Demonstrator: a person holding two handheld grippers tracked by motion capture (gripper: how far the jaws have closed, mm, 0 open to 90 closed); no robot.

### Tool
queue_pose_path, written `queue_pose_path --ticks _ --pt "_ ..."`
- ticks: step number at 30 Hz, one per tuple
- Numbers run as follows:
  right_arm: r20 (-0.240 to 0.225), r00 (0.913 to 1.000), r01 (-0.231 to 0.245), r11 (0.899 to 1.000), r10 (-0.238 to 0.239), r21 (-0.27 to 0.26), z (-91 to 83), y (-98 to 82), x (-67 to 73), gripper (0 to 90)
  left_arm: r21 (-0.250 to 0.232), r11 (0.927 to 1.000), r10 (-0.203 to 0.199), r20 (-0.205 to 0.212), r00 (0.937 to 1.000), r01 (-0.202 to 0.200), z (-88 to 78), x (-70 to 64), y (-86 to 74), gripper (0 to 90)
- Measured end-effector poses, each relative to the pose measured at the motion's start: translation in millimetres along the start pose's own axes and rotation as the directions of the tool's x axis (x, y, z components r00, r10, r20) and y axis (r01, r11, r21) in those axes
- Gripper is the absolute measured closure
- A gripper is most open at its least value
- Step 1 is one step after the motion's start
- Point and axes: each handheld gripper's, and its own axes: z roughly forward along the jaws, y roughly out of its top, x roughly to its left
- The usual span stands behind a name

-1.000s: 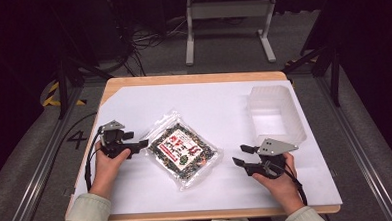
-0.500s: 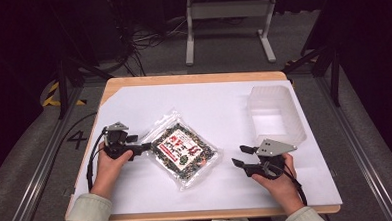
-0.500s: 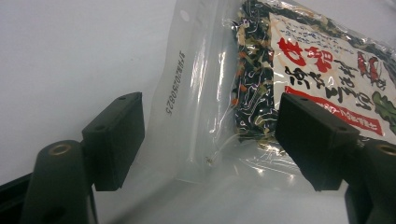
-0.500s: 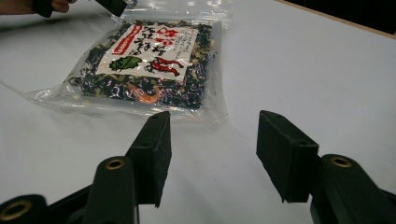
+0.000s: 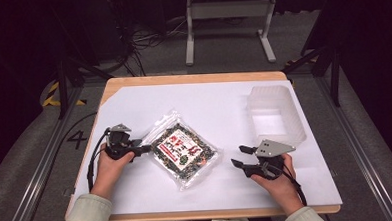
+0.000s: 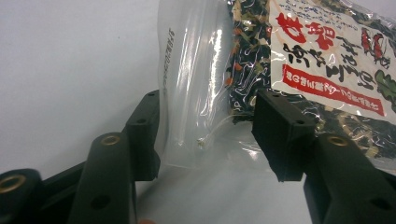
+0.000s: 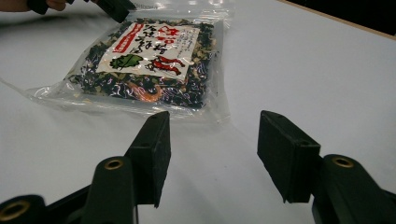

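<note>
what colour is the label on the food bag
White label with red and black print, clearest in the left gripper view.

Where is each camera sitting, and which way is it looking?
High view: above the person's side, looking forward and down at the white table, bag of dried food, clear tub; both hands show.
Left gripper view: on the left gripper, facing the bag's clear edge, fingers just been closing around it.
Right gripper view: on the right gripper, open, facing the bag.
All share the bag.

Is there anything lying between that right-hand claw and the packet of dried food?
No. The right gripper stands apart from the packet, and nothing lies on the white table between them. The left gripper, whose jaws have just been closing, already straddles the packet's clear edge.
</note>
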Motion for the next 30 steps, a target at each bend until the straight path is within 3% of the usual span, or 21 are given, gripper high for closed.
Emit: queue_pose_path --ticks 1,6,13,16,26,30 --pt "-0.001 1.0000 0.001 1.000 -0.001 0.000 0.6 0.0 0.2 45.0 0.001 1.0000 0.003 -0.012 0.9999 -0.003 -0.6 -0.3 -0.2 56.7" --pt "-0.001 1.0000 0.005 1.000 -0.005 0.000 0.7 0.2 0.8 44.9 0.008 0.9999 0.007 -0.016 0.9999 -0.007 -1.3 -0.6 -0.4 63.4" --pt "0.000 1.0000 0.004 1.000 -0.004 0.000 0.9 0.2 0.8 44.9 0.008 0.9994 0.035 -0.060 0.9976 -0.034 -3.7 -6.4 0.4 73.7" --pt "-0.001 1.0000 0.003 1.000 -0.003 -0.002 0.7 0.1 0.5 44.8 0.011 0.9992 0.038 -0.047 0.9982 -0.037 -3.9 -7.8 0.7 82.1" --pt "-0.005 1.0000 -0.003 1.000 0.003 -0.005 1.0 -0.3 0.2 44.1 0.017 0.9995 0.027 -0.037 0.9990 -0.026 -2.7 -6.8 0.9 84.2" --pt "-0.006 1.0000 -0.003 1.000 0.003 -0.007 1.0 -0.2 0.1 44.0 0.008 1.0000 -0.005 -0.023 0.9997 0.005 -3.0 -5.4 0.5 87.2"
